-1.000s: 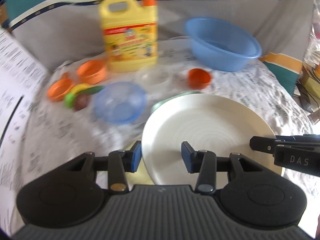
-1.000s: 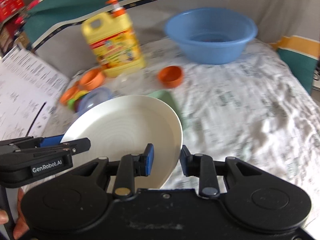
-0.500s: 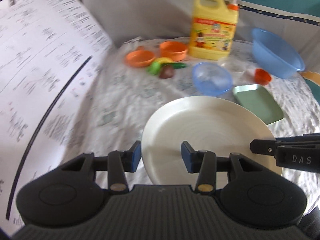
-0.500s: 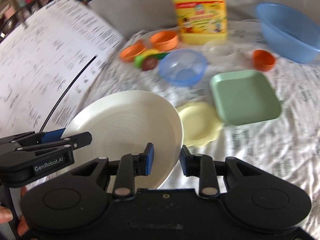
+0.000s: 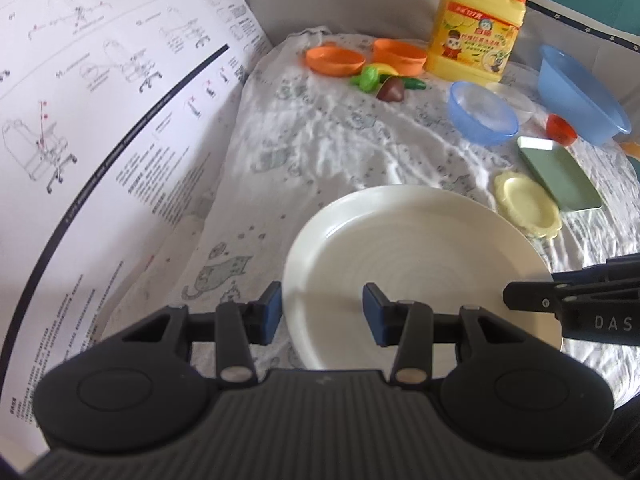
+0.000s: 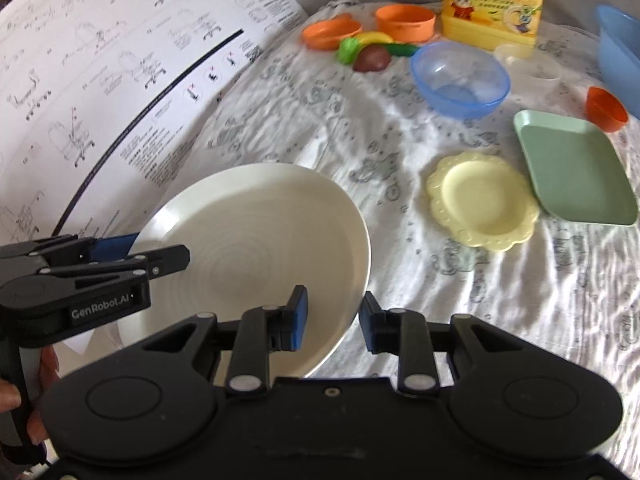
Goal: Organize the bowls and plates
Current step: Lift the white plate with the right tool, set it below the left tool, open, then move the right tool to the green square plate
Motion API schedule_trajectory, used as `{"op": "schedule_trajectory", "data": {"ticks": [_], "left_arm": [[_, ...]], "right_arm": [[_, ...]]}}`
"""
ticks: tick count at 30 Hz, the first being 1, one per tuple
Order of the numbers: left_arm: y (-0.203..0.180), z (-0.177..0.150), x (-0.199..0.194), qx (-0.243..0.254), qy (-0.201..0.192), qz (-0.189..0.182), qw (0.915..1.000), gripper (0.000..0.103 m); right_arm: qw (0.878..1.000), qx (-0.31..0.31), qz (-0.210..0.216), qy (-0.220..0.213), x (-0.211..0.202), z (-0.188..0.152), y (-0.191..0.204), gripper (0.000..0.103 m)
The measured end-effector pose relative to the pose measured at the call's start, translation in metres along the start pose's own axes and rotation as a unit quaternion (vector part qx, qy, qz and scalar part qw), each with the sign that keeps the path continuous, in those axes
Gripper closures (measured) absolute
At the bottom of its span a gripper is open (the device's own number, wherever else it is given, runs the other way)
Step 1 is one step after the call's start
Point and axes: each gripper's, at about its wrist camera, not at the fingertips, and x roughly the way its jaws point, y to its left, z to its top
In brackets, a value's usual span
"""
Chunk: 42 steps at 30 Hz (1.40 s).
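Note:
A large white plate hangs just above the patterned cloth, carried between both grippers. My left gripper is shut on its left rim, and it also shows from the side in the right wrist view, left gripper. My right gripper is shut on the opposite rim of the white plate. To the right lie a yellow scalloped plate and a green square plate. A clear blue bowl stands behind them. Two orange bowls sit at the back.
A big printed paper sheet rises along the left side. At the back stand a yellow detergent bottle, toy fruit, a clear container, a small orange cup and a blue basin. A hand holds the left gripper.
Both grippers have carried the white plate to the left, towards the paper sheet. The yellow and green plates it covered now lie uncovered at the right.

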Motion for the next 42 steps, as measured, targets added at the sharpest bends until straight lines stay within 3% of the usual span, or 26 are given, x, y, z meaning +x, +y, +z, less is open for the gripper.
{"op": "schedule_trajectory", "data": {"ticks": [7,10,12,14,19,21,32,42], "left_arm": [[0.004,0.000,0.023,-0.001,0.021,0.001,0.9998,0.061],[0.001,-0.002,0.031,0.000,0.030,0.001,0.9996,0.051],[-0.001,-0.003,0.033,0.002,0.028,0.004,0.9996,0.036],[-0.003,-0.004,0.035,0.004,0.028,0.010,0.9996,0.026],[-0.006,-0.002,0.034,0.007,0.020,0.023,0.9995,0.007],[-0.005,0.000,0.031,0.003,0.013,0.026,0.9996,0.000],[-0.010,0.024,0.012,-0.011,-0.019,0.048,0.9986,0.000],[-0.072,0.058,0.010,0.025,-0.033,0.007,0.9991,0.000]], "right_arm": [[1.000,-0.013,-0.004,0.020,0.017,-0.003,0.001,0.074],[1.000,-0.014,-0.004,0.027,0.022,-0.003,-0.003,0.068],[1.000,-0.016,-0.006,0.024,0.022,-0.004,-0.004,0.043],[1.000,-0.022,-0.008,0.016,0.020,-0.004,-0.006,0.029],[1.000,-0.017,-0.002,0.010,0.014,-0.003,-0.013,0.015],[1.000,-0.015,0.001,0.007,0.012,-0.003,-0.015,0.002],[0.999,-0.006,-0.003,-0.031,-0.006,0.000,-0.030,0.000],[0.995,0.075,-0.026,-0.067,-0.027,-0.007,-0.099,0.000]]}}
